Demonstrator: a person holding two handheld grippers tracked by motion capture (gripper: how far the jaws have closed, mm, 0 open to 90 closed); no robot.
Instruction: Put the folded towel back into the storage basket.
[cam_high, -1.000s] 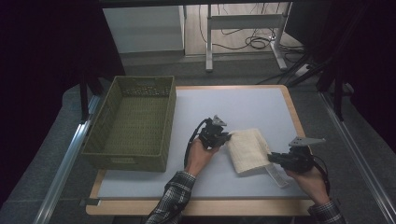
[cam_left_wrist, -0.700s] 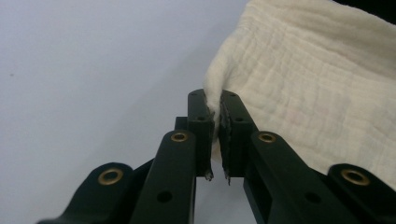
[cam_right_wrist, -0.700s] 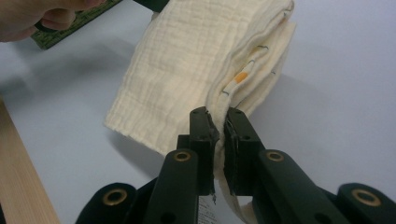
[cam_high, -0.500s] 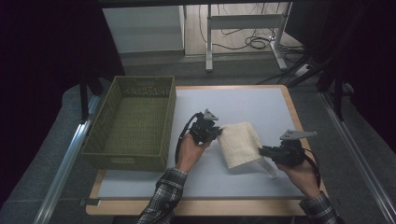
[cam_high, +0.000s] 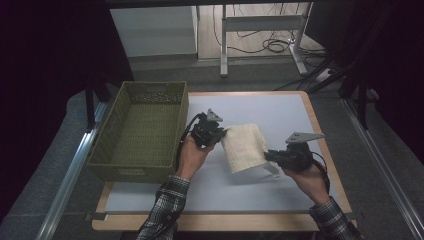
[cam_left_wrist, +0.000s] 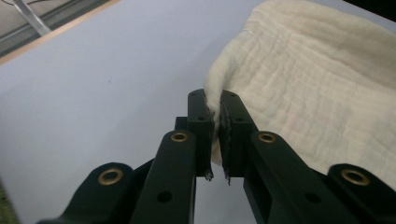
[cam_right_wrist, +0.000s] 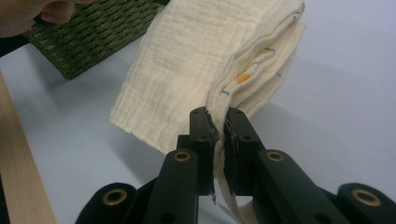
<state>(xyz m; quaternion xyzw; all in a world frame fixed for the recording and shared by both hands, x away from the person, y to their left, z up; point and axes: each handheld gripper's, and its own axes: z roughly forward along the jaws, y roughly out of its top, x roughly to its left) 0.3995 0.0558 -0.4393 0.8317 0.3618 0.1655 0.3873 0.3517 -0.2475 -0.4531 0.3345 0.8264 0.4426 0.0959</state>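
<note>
Beside the green basket (cam_high: 140, 132), each hand-held gripper (cam_high: 216, 134) (cam_high: 271, 156) pinches the folded cream cloth (cam_high: 243, 147).

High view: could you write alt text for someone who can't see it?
Two hands with black tongs, left tongs and right tongs, hold a folded cream cloth between them above a white table, beside a green woven basket.

green woven basket (cam_high: 142, 131), white table (cam_high: 280, 107)
</note>
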